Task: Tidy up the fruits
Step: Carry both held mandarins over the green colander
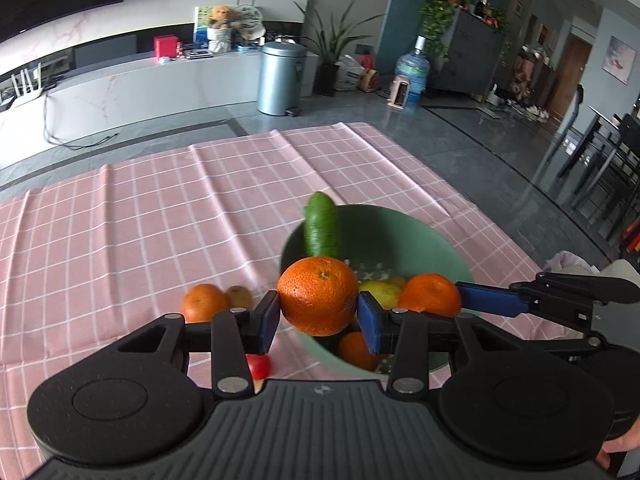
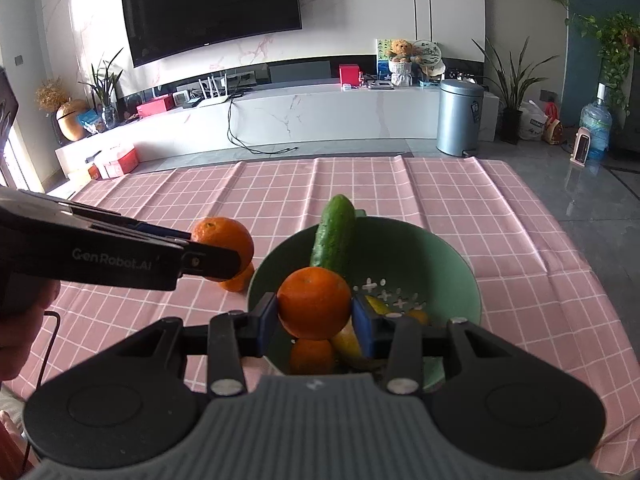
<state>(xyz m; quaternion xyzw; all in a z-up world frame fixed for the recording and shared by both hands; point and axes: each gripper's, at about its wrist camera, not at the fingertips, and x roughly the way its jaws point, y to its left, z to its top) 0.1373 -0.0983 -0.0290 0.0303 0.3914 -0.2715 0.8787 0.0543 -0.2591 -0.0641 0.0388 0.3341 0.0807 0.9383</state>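
My left gripper (image 1: 318, 314) is shut on an orange (image 1: 318, 295) and holds it above the near left rim of a green colander bowl (image 1: 404, 236). My right gripper (image 2: 314, 316) is shut on another orange (image 2: 313, 302) over the same bowl (image 2: 440, 264); that orange also shows in the left wrist view (image 1: 430, 294). In the bowl lie a cucumber (image 2: 335, 236), an orange (image 2: 312, 356) and yellow fruit (image 2: 348, 338). On the pink checked cloth left of the bowl sit an orange (image 1: 204, 302), a kiwi (image 1: 239, 297) and a red fruit (image 1: 259, 366), part hidden.
The pink cloth (image 1: 140, 220) covers the table; its far edge and right edge drop to a grey tiled floor. A metal bin (image 2: 458, 118), a TV bench and plants stand beyond. The left gripper's body (image 2: 120, 256) reaches in from the left.
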